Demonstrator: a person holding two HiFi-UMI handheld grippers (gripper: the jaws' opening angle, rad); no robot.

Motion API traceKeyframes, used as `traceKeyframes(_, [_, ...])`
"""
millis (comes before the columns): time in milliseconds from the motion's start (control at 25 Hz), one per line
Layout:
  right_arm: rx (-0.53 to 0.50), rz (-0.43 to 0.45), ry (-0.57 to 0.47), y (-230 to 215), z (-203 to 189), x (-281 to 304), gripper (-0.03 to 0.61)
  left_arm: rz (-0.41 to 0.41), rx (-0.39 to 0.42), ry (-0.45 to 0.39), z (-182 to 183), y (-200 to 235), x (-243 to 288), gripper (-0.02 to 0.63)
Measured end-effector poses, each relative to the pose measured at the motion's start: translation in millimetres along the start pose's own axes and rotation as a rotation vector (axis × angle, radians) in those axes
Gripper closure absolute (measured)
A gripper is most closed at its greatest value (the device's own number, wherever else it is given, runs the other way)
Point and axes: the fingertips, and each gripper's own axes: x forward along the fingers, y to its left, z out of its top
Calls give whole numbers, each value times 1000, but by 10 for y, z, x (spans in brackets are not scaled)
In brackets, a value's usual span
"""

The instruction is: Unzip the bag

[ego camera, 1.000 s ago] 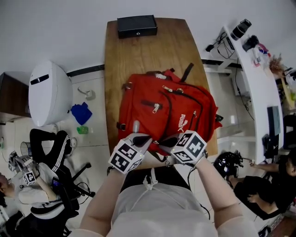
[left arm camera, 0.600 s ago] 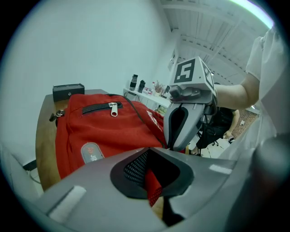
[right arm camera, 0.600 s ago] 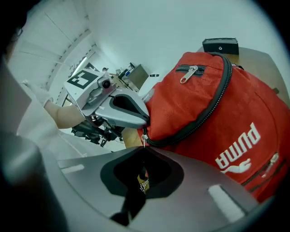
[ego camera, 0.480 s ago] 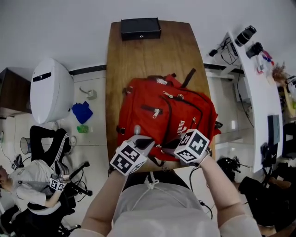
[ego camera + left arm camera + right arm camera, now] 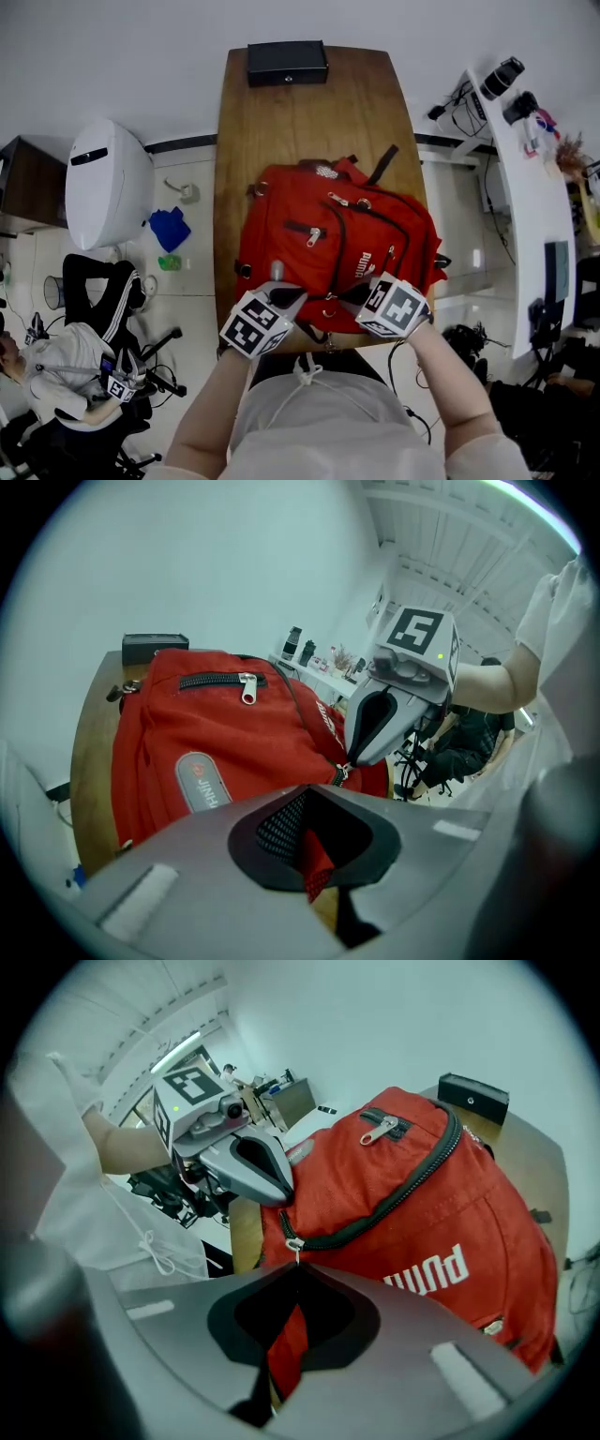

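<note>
A red backpack lies flat on the wooden table, with black zippers across its front. Both grippers sit at its near edge. My left gripper is shut on a fold of red cloth and black mesh at the bag's bottom. My right gripper is shut on the pull of a zipper slider, at the near end of the long black zipper. In the left gripper view the right gripper's fingers point down at that slider. The bag's zippers look closed.
A black box stands at the table's far end. A white rounded machine and a blue cloth are on the floor to the left. A seated person is at lower left. A white desk with cameras runs along the right.
Both grippers stay closed at the bag's near edge; the right one has shifted slightly right and toward me. The seated person at lower left has moved.
</note>
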Motion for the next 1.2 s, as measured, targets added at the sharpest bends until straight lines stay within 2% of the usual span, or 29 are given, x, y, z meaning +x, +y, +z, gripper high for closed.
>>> traceKeyframes(280, [-197, -187, 1, -139, 21, -173, 568, -44, -6, 27, -44, -67, 24, 607])
traceKeyframes(360, [-220, -214, -11, -173, 50, -216, 565, -57, 0, 39, -59, -75, 23, 607])
traceKeyframes(640, [-146, -124, -83, 19, 110, -172, 569, -81, 17, -18, 229, -178, 76, 607])
traceKeyframes(760, [-174, -154, -72, -6, 72, -170, 569, -56, 37, 19, 166, -200, 204, 607])
traceKeyframes(960, [-260, -218, -46, -124, 24, -178, 568, -104, -50, 27, 78, -221, 284, 607])
traceKeyframes(1200, [-324, -242, -48, -171, 102, -318, 567, -105, -45, 25, 89, -229, 285, 607])
